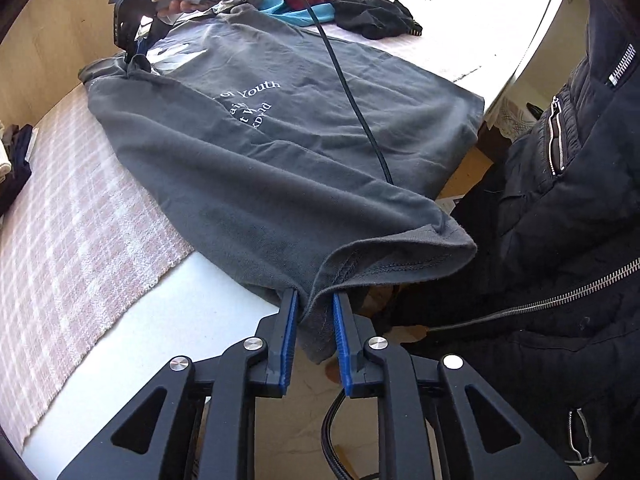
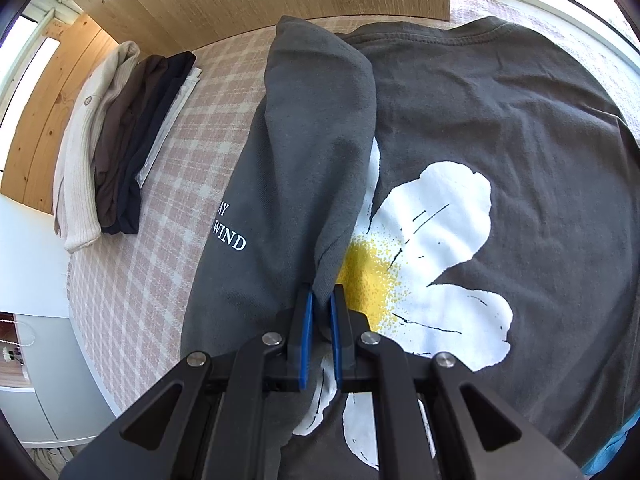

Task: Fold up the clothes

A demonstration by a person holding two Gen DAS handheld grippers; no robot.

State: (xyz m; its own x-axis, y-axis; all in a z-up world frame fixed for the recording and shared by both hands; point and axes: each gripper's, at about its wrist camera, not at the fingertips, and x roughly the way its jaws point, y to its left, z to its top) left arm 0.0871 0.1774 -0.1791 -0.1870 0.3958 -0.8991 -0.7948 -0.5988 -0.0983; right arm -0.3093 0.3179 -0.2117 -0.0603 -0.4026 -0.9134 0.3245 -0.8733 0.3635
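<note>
A dark grey T-shirt (image 1: 256,148) with white lettering and a white-and-yellow flower print (image 2: 432,264) lies on a checked pink cloth. My left gripper (image 1: 314,300) is shut on the shirt's hem corner near the table's front edge. My right gripper (image 2: 321,296) is shut on a folded-over edge of the same shirt (image 2: 316,152), held over the flower print. In the left wrist view the right gripper (image 1: 136,46) shows at the far end of the shirt, pinching the cloth.
A stack of folded clothes (image 2: 120,148) lies on the checked cloth (image 2: 160,200) to the left. A heap of unfolded red, blue and black clothes (image 1: 320,4) lies at the far end. A black cable (image 1: 352,96) crosses the shirt. The person's dark jacket (image 1: 560,240) is on the right.
</note>
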